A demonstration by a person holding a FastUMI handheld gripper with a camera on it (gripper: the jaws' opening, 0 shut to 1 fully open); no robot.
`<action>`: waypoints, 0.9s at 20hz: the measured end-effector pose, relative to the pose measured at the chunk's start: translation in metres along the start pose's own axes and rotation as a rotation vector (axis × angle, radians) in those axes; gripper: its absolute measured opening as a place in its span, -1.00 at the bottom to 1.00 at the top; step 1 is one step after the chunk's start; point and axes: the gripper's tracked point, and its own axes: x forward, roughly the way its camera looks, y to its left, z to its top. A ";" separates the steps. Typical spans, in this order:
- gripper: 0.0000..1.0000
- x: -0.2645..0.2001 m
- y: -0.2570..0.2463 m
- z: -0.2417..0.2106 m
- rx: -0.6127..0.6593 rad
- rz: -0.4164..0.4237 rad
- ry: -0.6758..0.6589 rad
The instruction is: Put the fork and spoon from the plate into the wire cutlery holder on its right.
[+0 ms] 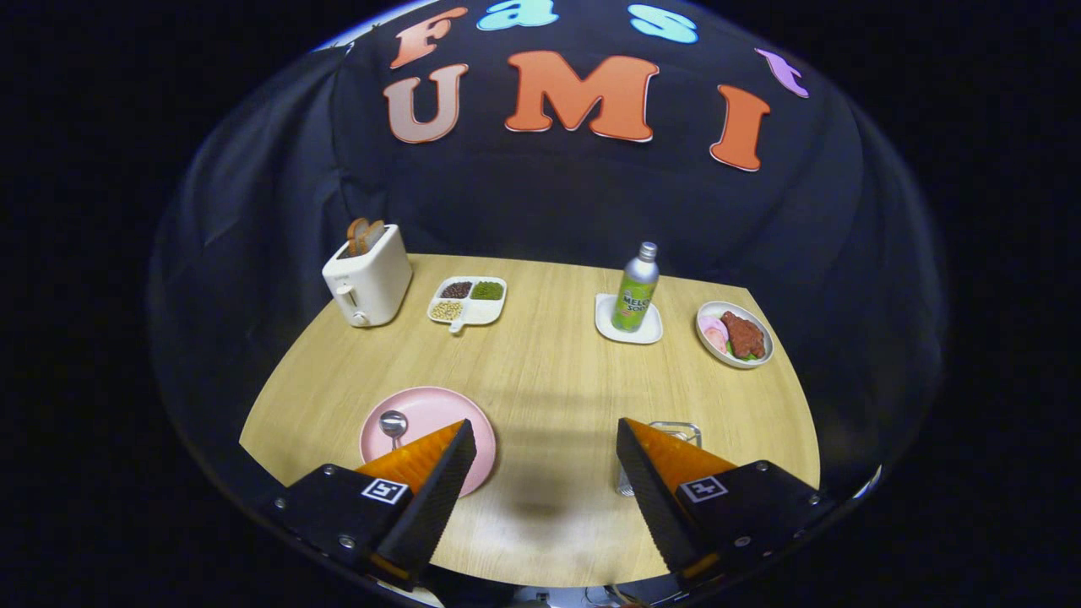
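A pink plate [435, 409] lies on the wooden table near its front edge, partly behind my left finger. A metal spoon [393, 423] rests on it, bowl toward the far side; its handle runs under the finger. I cannot make out the fork; the finger covers part of the plate. The wire cutlery holder [676, 431] stands to the plate's right, mostly hidden behind my right finger. My gripper [545, 435] hovers above the table's front, open wide, with only bare tabletop between the fingers.
At the back of the table stand a white toaster [369, 282] with bread slices, a divided dish of beans [467, 300], a green soda bottle [636, 290] on a white coaster and a plate of food [734, 334]. Black cloth walls the booth.
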 end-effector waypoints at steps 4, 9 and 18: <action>1.00 0.007 0.056 -0.006 -0.031 0.060 -0.085; 1.00 0.020 0.120 -0.024 -0.046 0.150 -0.121; 1.00 0.062 0.154 -0.081 -0.115 0.188 -0.028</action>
